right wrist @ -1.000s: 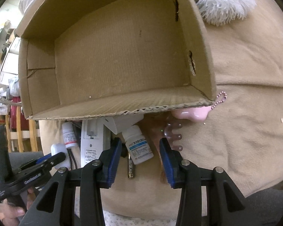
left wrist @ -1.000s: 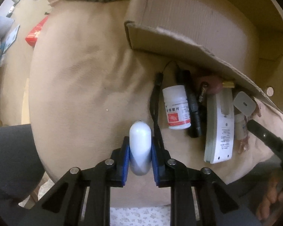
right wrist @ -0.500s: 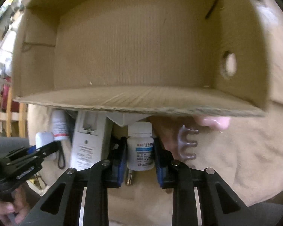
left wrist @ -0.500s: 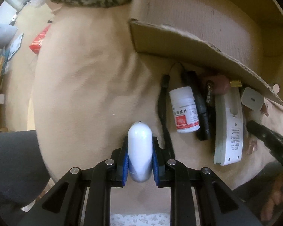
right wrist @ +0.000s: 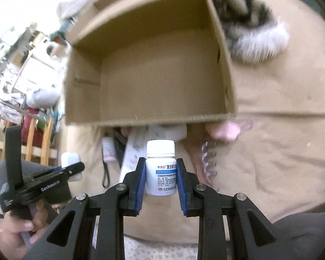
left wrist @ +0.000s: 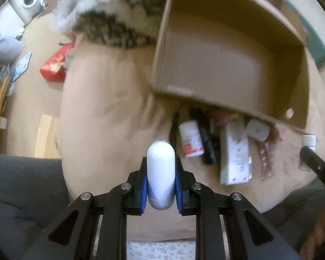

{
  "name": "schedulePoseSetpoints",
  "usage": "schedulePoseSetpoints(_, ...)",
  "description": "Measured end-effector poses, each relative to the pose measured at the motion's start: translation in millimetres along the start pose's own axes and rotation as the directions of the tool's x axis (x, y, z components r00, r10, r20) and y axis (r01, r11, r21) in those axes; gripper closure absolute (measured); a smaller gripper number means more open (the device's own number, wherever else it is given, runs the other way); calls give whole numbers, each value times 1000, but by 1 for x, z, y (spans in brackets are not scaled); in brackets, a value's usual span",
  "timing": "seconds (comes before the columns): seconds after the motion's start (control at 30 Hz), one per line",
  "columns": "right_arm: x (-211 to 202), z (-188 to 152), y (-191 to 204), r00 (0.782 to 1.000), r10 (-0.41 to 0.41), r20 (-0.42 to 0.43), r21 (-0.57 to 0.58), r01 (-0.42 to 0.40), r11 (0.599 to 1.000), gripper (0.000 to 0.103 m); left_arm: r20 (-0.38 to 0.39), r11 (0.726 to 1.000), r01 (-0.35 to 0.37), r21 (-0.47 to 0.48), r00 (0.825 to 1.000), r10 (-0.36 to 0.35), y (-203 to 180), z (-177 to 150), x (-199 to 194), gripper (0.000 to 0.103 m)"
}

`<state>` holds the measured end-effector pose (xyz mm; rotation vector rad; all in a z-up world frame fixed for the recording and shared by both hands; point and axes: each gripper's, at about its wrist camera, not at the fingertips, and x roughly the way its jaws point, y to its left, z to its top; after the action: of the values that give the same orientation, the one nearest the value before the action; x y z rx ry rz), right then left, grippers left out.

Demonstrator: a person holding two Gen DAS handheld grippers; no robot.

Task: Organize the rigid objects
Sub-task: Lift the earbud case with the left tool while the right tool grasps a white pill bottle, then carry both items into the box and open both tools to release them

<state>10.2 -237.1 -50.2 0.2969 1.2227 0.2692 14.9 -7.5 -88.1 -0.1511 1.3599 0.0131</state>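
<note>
The left gripper (left wrist: 161, 174) pinched a smooth white capsule-shaped plastic case (left wrist: 161, 173) between its blue pads, the case's rounded tip standing clear above the fingertips and its lower end sunk between them. The right gripper (right wrist: 161, 181) was clamped on a small white plastic pill bottle with a blue-banded label (right wrist: 161, 169); its jaws had just been closing, and the bottle sat upright between the pads, cap above them. In the left wrist view only that bottle's cap showed at the far right edge, the rest cut off behind a black gripper finger.

An open brown cardboard box (right wrist: 153, 82) lay on a tan cushion (left wrist: 110, 117), its inside bare as far as the blurred views showed. The remaining things lay on the cushion just before the box's near wall, partly hidden under its edge: a white pill bottle with a red label (left wrist: 190, 139), a black cable with a plug (left wrist: 207, 145), a long white rectangular device with printed text (left wrist: 235, 153), a white square charger (left wrist: 257, 130), a clear pinkish comb-like clip (right wrist: 208, 162) and a pale pink rounded thing (right wrist: 224, 130) too smeared to identify. A furry grey-and-dark patterned cloth (left wrist: 110, 19) lay behind the box. A hand (right wrist: 13, 234) held the left gripper's handle at the right wrist view's lower left corner.
</note>
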Motion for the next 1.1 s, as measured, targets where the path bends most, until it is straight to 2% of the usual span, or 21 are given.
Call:
schedulePoseSetpoints(0.13, -28, 22, 10, 997, 21, 73, -24, -19, 1000, 75, 71, 999, 28, 22, 997, -30, 2, 38, -49, 84)
schedulePoseSetpoints(0.37, -51, 69, 45, 986, 61, 157, -111, -44, 993, 75, 168, 995, 52, 84, 984, -66, -22, 75, -87, 84)
schedulePoseSetpoints(0.53, -41, 98, 53, 983, 65, 171, -134, -42, 990, 75, 190, 993, 28, 113, 981, -49, -36, 104, -73, 84)
schedulePoseSetpoints(0.73, 8, 121, 36, 991, 33, 130, -94, -20, 995, 75, 189, 986, -5, 166, 982, -27, -49, 119, -22, 84)
schedulePoseSetpoints(0.83, 42, 121, 21, 995, 28, 92, -44, -25, 999, 75, 203, 982, -27, 186, 979, -12, -49, 115, 1, 84)
schedulePoseSetpoints(0.97, 78, 109, 12, 1000, -6, 7, -25, 6, 1000, 75, 158, 983, -18, 183, 987, -11, -47, 118, 23, 84)
schedulePoseSetpoints(1.1, 86, 108, 20, 1000, -3, -6, -73, 3, 997, 75, 205, 979, -48, 200, 979, 6, -51, 123, 23, 84)
